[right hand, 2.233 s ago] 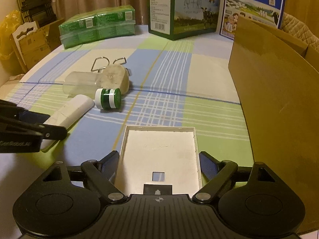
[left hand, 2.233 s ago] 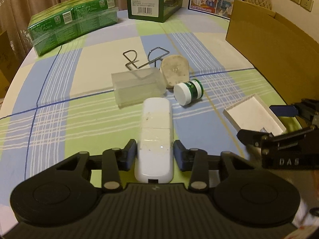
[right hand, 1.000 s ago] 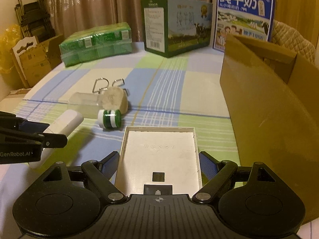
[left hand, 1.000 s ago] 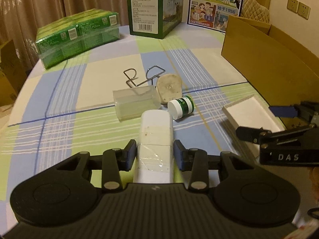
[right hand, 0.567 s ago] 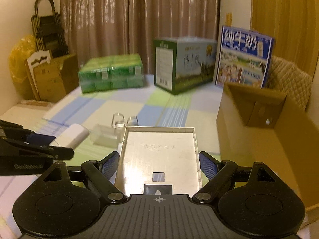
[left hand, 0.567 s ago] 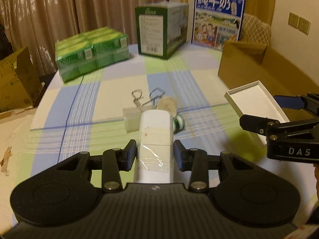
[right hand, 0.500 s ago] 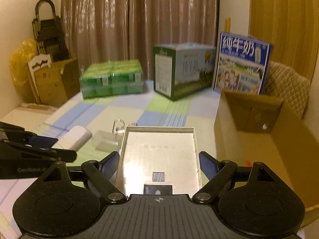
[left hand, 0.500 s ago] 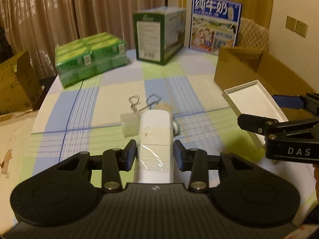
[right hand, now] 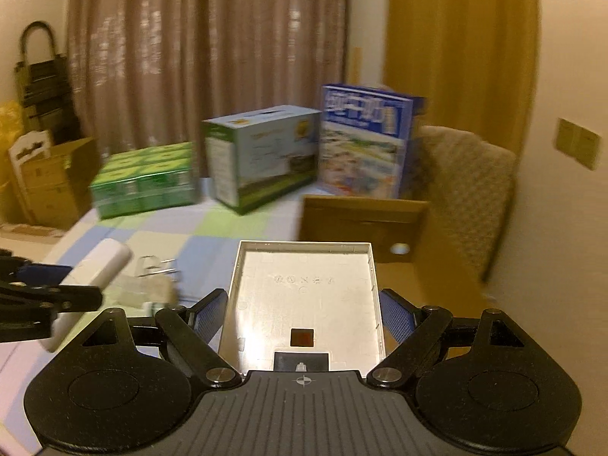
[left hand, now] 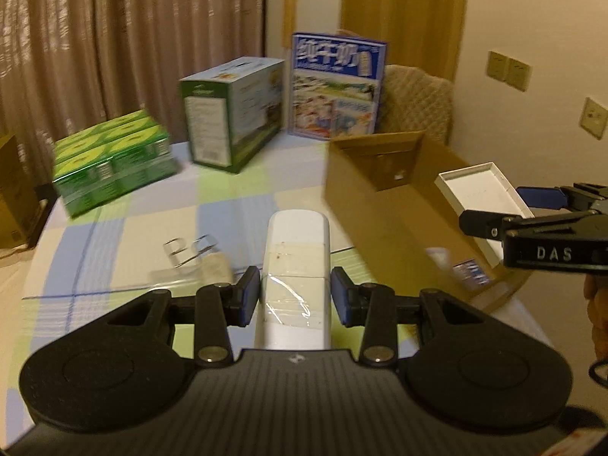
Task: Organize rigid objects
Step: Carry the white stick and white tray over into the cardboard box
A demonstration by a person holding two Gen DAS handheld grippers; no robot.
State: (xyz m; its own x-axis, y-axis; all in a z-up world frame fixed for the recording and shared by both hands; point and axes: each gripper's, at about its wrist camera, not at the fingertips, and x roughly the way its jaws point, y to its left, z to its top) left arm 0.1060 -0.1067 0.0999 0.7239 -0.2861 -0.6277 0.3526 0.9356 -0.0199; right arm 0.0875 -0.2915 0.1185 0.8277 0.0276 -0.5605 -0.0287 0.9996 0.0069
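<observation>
Left gripper [left hand: 295, 293] pinching a long white case [left hand: 296, 266] across its taped middle, both blue pads pressed on its sides; case jutting straight ahead of the fingers, held clear above the checked tablecloth [left hand: 159, 220]. Right gripper [right hand: 303, 313] spread wide but clamped on a shallow white tray [right hand: 304, 296], pads against its two long walls, open side up, far edge pointing forward. Nothing loose inside the tray, only a small dark square opening near the gripper's end. Ahead and right of the left gripper, an open cardboard box [left hand: 383, 197]; in the right wrist view the same box just beyond the tray's far edge and to its right. In the box, near its close end, something pale with a blue label, too blurred to name. Below and ahead-left of the left gripper, blurred on the cloth: wire clips [left hand: 190, 249] and a clear plastic box [left hand: 178, 273]. Further ahead, green cartons [left hand: 110, 161], a green-and-white carton [left hand: 233, 133], a blue milk carton [left hand: 336, 87].
</observation>
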